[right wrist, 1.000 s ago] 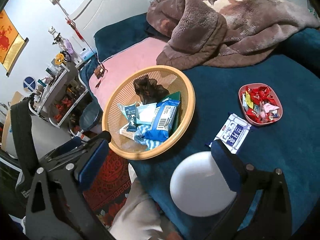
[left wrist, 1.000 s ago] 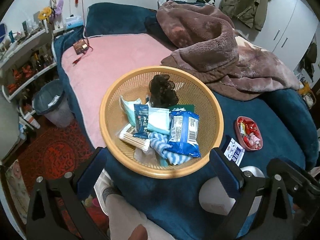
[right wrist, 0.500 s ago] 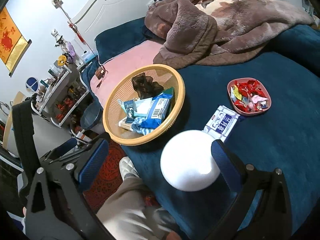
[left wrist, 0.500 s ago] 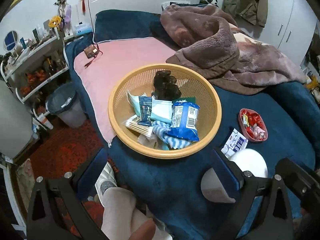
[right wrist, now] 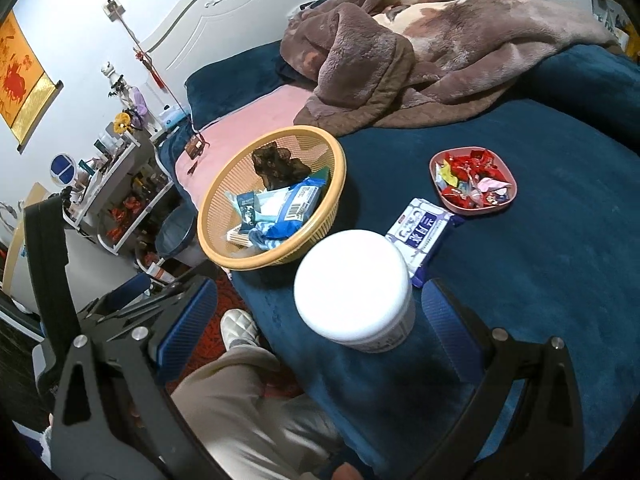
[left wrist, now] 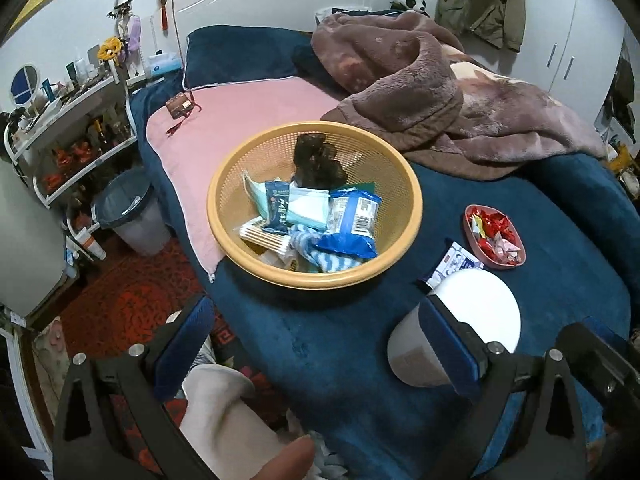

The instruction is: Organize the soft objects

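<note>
A yellow mesh basket [left wrist: 320, 280] [right wrist: 256, 264] stands on the blue bed, holding a blue packet [left wrist: 352, 224] [right wrist: 296, 204], a dark frilly hair piece [left wrist: 316, 164], a striped cloth [left wrist: 320, 252] and other small packs. A white-lidded jar [left wrist: 460, 320] [right wrist: 352, 280] stands upright near the bed's front edge. Beside it lies a tissue pack [left wrist: 452, 262] [right wrist: 420, 232]. My left gripper [left wrist: 320, 336] is open, back from the basket, with nothing between its fingers. My right gripper [right wrist: 318, 324] is open, and the jar stands between its fingers, nearer the right one.
A pink dish of wrapped sweets [left wrist: 494, 236] [right wrist: 472, 180] sits right of the basket. Behind it are a brown blanket [left wrist: 420, 92] and a pink towel [left wrist: 248, 120]. On the floor at left stand a waste bin [left wrist: 128, 212] and shelves [left wrist: 72, 120]. A person's leg [right wrist: 240, 400] is below.
Both grippers have drawn back and up from the bed, so the basket looks smaller and farther. The jar has come further in between the right gripper's fingers. Both stay open.
</note>
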The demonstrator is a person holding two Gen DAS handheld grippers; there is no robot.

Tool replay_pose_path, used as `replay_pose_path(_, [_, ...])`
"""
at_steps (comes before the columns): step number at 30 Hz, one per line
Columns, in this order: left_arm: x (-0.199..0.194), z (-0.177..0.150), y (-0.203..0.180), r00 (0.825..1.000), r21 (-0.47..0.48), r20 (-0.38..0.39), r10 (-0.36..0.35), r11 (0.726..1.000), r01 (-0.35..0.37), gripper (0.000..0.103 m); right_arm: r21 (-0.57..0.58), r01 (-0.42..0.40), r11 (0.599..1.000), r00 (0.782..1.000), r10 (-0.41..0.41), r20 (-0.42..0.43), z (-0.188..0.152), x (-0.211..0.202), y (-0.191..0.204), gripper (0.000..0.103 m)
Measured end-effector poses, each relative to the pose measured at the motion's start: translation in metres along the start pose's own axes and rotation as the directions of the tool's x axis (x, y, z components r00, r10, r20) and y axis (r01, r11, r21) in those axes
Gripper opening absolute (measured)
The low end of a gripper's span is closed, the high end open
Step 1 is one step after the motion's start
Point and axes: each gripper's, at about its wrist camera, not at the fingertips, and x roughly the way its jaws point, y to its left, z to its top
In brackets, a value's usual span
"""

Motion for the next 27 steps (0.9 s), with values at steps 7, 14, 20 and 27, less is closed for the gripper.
replay_pose_path(7, [-0.001,-0.010,-0.015,1.000,0.021,0.000,-0.005,1.000,0.005,0.102,0.008,0.008,1.000,1.000,-0.008,0.005,-0.008,-0.008,-0.011,0.103])
replay_pose_path(14, [0.002,-0.022,-0.037,1.000,0.065,-0.013,-0.010,0.998,0.011,0.102,0.014,0.029,0.999,1.000,-0.029,0.011,-0.015,-0.012,-0.025,0.103])
replay_pose_path(20, [0.007,-0.032,-0.049,0.999,0.092,-0.031,-0.018,0.996,0.021,0.102,0.048,0.029,0.998,1.000,-0.030,0.008,-0.024,-0.012,-0.042,0.103])
replay_pose_path(27, [0.014,-0.042,-0.063,0.998,0.122,-0.053,-0.028,0.992,0.034,0.102,0.074,0.018,0.997,1.000,-0.018,0.009,-0.033,-0.011,-0.056,0.103])
